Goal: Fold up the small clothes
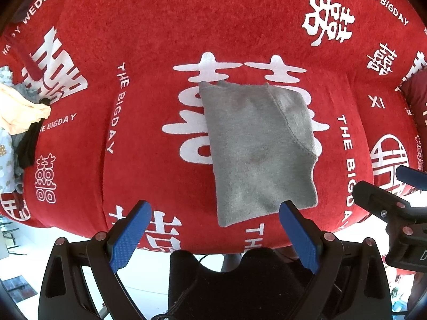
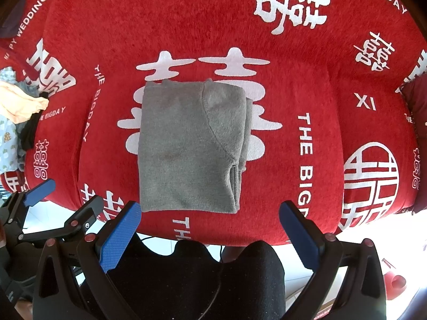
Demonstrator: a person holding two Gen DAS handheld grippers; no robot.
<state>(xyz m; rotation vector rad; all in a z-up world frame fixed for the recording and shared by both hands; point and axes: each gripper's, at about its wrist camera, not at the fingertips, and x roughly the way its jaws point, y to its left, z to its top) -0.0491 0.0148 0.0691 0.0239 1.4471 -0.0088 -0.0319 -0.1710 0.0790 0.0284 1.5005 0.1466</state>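
Under folded grey garment (image 2: 186, 146), half-hidden print (image 2: 256, 122)

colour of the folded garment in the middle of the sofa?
Plain grey, fleecy, no print. The folded garment shows best in the right wrist view, lying on the red sofa cover.

left wrist view: looks forward and down between the left gripper (image 1: 214, 229) fingers, close over the red printed cover (image 1: 160, 40).
right wrist view: same forward-down aim from the right gripper (image 2: 210, 229), just beside the other.
shared: both see the folded grey garment (image 1: 256, 154) ahead of the fingertips, the cover's white characters, and the clothes pile (image 1: 18, 122) far left.
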